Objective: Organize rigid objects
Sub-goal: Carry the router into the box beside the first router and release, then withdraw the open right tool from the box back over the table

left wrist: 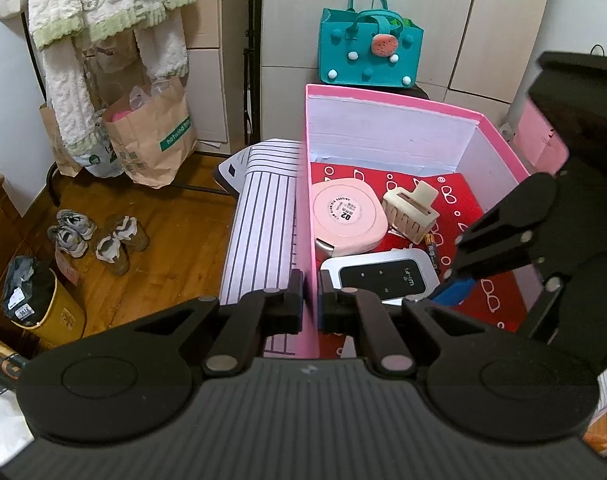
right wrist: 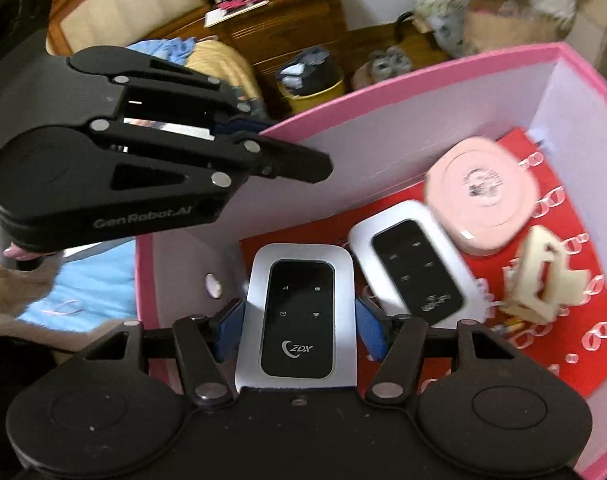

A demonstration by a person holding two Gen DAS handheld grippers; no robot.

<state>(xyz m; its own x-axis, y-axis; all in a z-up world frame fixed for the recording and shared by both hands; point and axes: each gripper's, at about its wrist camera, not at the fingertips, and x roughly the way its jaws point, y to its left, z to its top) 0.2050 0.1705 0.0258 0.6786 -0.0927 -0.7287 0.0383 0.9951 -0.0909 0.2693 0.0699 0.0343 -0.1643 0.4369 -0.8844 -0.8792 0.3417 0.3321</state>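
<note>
Partly hidden, a battery [left wrist: 432,249] lies beneath the hair clip [left wrist: 410,211].

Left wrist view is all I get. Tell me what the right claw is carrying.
Observer: The right claw is shut on a silver-and-black pocket router, screen up.
Operator: Say where it sits relative to the box.
Observer: Over the floor of the pink box, right beside the second router lying on the red lining.
Operator: Read me any marking on it.
Observer: ZDX, printed below the screen icons.
</note>
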